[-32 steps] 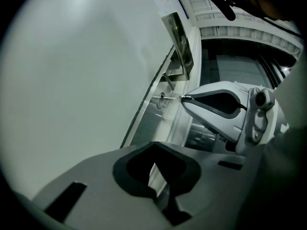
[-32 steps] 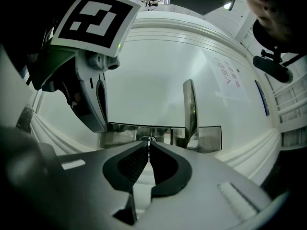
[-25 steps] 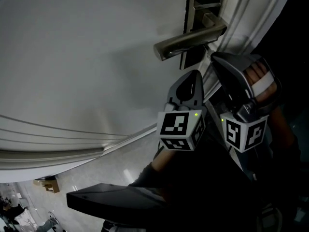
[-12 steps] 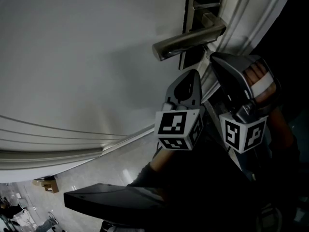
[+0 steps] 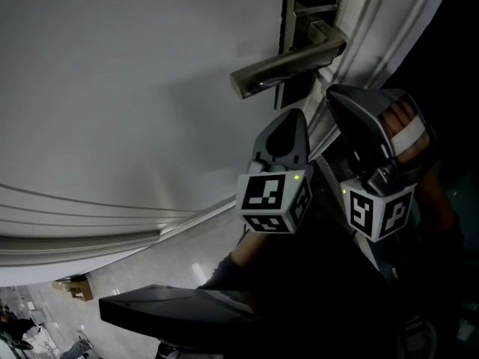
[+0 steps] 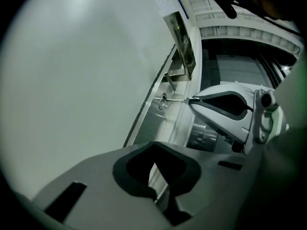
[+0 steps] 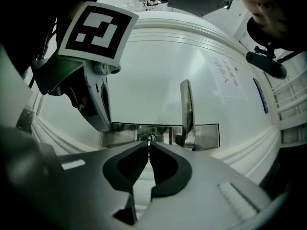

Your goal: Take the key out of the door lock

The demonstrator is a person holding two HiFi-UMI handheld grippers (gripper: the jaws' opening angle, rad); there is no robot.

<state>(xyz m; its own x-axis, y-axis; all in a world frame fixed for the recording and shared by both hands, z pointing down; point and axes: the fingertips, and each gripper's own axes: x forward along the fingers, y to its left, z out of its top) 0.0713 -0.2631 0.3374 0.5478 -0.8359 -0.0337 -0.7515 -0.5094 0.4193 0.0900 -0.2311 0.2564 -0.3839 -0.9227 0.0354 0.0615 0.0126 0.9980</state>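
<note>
Close against a white panelled door [image 5: 127, 88], both tools sit just under the metal lever handle [image 5: 284, 64], which juts out above them and crowds the space over the lock. The brushed lock plate [image 7: 206, 134] runs behind the handle, and a printed paper notice [image 7: 229, 78] is stuck to the door farther along. The key [image 6: 176, 100] is in the lock cylinder [image 6: 163, 102], its thin shaft spanning the short gap between the keyhole and the tip of the right tongs [image 7: 148, 145]. Those tongs are pressed together on the key's outer end, with only a sliver of metal showing between the ribbed pads, and they point straight at the plate. A hand [image 5: 400, 122] wraps the grip behind them, and the marker cube [image 5: 378, 212] hangs at the lower end in the head view. The left tongs [image 6: 154, 157] are drawn together too, with only a thin slit between the pads and nothing in it. They hover just beside the right tool, on its door side, angled up along the door face toward the handle, and they touch neither the key nor the plate. From the right gripper view the left tool's body and marker cube block the upper left of the door. Pale glossy floor [image 5: 150, 275] shows below the door's moulded edge.
</note>
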